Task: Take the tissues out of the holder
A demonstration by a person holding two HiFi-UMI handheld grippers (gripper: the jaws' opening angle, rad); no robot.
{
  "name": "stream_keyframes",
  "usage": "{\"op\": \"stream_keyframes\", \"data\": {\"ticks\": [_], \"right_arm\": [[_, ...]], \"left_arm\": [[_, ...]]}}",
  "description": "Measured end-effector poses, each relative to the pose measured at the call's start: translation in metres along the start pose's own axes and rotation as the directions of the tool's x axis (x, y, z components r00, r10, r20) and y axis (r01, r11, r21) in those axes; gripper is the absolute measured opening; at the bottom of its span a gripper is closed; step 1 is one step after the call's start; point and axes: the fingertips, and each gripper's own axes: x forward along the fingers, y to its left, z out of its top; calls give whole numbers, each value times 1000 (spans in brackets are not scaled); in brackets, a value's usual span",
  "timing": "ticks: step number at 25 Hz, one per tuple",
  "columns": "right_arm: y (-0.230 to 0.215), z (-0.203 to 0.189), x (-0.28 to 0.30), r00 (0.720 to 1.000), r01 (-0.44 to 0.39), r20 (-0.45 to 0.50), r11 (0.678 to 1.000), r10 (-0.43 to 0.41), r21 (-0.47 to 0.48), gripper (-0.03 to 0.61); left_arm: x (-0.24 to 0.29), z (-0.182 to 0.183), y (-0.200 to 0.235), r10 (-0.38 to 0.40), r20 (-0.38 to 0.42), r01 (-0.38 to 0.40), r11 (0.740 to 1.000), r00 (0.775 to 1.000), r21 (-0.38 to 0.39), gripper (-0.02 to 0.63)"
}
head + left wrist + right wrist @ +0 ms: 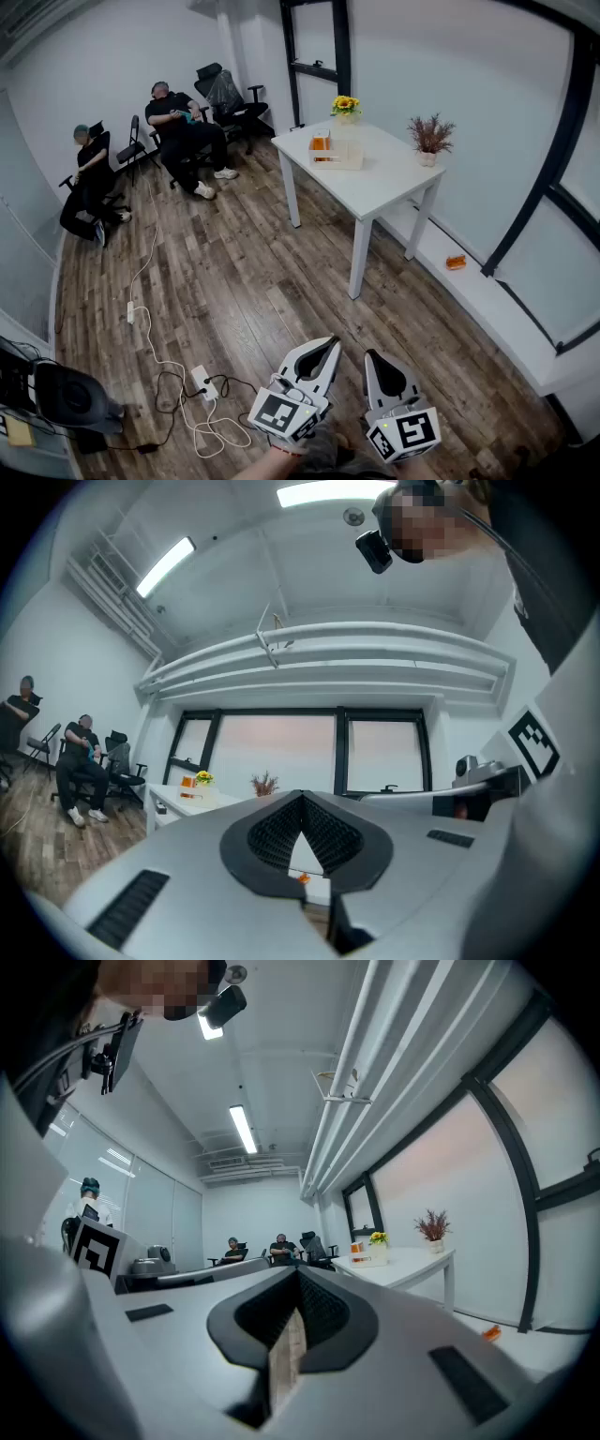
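The tissue holder, a pale box with an orange pack at one end, stands on a white table across the room. It is far from both grippers. It also shows small in the left gripper view as the holder and in the right gripper view as the holder. My left gripper and right gripper are held low over the wooden floor, side by side and pointing toward the table. The left gripper has its tips together with nothing between them. The right gripper is shut and empty.
Yellow flowers and a dried plant in a pot share the table. Seated people and office chairs occupy the far left. Cables and a power strip lie on the floor to my left. A small orange object sits on the window ledge.
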Motion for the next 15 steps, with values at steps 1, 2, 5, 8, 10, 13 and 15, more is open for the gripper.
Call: {"op": "stream_keyframes", "data": {"ticks": [1, 2, 5, 8, 10, 13, 15], "right_arm": [[1, -2, 1, 1000, 1, -2, 1000, -1, 0, 5], [1, -4, 2, 1000, 2, -4, 1000, -2, 0, 5], [1, -5, 12, 1000, -6, -5, 1000, 6, -10, 5], [-3, -2, 25, 1000, -27, -2, 999, 27, -33, 5], [-9, 0, 35, 1000, -30, 3, 999, 30, -39, 5], [-26, 2, 62, 1000, -24, 8, 999, 25, -45, 5], [-39, 1, 84, 1000, -19, 4, 998, 19, -54, 5]], "left_arm": [[-1, 0, 1, 0, 4, 0, 1000, 1000, -1, 6], [-2, 0, 1, 1, 5, -1, 1000, 1000, -3, 8], [1, -3, 10, 14, -15, -14, 1000, 1000, -14, 8], [13, -9, 20, 11, -16, -12, 1000, 1000, -23, 8], [24, -12, 26, -2, -9, 2, 1000, 1000, -27, 6], [51, -13, 44, -23, 8, 23, 999, 1000, -35, 8], [71, -15, 57, -50, 11, 51, 998, 999, -30, 8]]}}
